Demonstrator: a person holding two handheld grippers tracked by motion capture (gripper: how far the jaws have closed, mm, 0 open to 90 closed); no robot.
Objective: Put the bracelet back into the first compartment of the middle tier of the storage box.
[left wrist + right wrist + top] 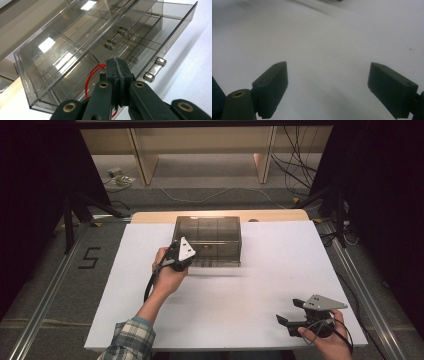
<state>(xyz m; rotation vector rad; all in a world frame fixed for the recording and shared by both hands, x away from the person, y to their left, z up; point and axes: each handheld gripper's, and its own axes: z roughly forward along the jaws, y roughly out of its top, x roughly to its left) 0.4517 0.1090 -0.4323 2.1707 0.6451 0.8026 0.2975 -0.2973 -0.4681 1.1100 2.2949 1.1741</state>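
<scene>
A smoky transparent drawer organizer (207, 240) sits at the far middle of the white tabletop (250, 290), its lower drawer (172, 32) pulled partly out, with cylindrical handles (155, 69) on the drawer fronts. The left gripper (181, 254) hangs at the organizer's front left corner, its fingers (117, 75) clenched together on nothing, just before the clear drawer wall; a red wire (91, 75) loops beside them. The right gripper (295, 312) rests well apart at the near right of the tabletop, its fingers (272, 87) spread wide over bare white surface. Beyond the tabletop stand wooden shelf legs (142, 162) and loose cables (295, 165) on the floor.
</scene>
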